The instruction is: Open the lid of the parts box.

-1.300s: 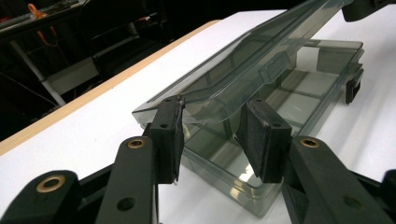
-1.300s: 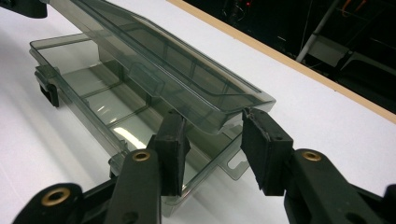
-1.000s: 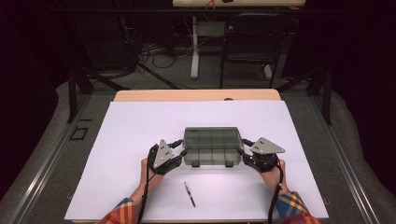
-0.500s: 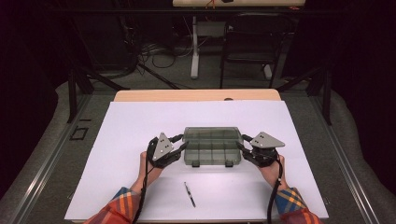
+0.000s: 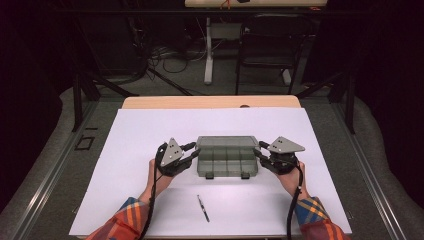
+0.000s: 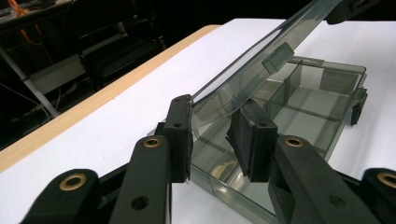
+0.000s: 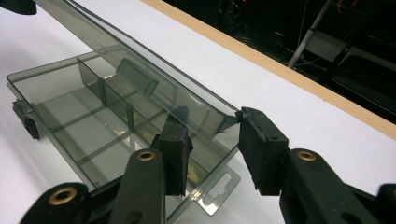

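Observation:
A smoke-grey clear compartment box (image 5: pixel 227 162) lies on the white sheet (image 5: pixel 150 130), its inner cells empty. Its lid (image 6: pixel 261 51) is raised at a slant over the tray. My left gripper (image 5: pixel 192 150) is at the box's left end. In the left gripper view the lid's end corner sits between the two pads of this gripper (image 6: pixel 212 135), which have just been closing on it. My right gripper (image 5: pixel 259 151) is at the box's right end. There the other end of the lid (image 7: pixel 140 56) spans the pads of that gripper (image 7: pixel 212 140), touching both.
A pen (image 5: pixel 202 208) lies on the sheet near the front edge, between the person's forearms. The wooden table edge (image 5: pixel 210 102) runs along the far side. Beyond it stand a chair, table legs and cables on the floor.
Both grippers have crept slightly toward the far side along the box's ends. The box has stayed in place.

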A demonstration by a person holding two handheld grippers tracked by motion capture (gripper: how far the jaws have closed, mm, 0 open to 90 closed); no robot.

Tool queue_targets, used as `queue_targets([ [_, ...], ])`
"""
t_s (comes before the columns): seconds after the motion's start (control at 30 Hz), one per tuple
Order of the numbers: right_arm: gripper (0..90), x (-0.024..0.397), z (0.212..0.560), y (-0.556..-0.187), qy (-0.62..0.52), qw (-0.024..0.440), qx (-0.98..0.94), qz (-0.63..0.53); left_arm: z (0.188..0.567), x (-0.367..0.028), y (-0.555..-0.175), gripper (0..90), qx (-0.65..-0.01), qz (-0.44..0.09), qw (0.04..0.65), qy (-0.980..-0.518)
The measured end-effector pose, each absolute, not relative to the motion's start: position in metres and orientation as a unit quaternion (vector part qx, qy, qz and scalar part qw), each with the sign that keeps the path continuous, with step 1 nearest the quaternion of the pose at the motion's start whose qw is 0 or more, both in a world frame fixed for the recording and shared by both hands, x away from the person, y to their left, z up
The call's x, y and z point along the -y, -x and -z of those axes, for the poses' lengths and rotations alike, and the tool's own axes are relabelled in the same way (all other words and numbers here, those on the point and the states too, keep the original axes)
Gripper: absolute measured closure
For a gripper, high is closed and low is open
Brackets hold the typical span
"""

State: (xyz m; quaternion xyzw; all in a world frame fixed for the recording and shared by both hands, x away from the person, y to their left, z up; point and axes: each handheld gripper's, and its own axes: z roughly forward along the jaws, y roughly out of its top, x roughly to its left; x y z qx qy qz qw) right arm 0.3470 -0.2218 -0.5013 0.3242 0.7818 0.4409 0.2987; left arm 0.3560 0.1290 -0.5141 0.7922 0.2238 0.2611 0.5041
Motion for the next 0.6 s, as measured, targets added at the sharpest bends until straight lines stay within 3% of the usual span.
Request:
queue_targets([
  [0.6, 68.0, 0.2214, 0.4958, -0.3532, -0.329, 0.302, -0.780, -0.437, 0.5066, -0.1322, -0.3657, 71.7, -0.231, -0.239, 0.506, -0.795],
])
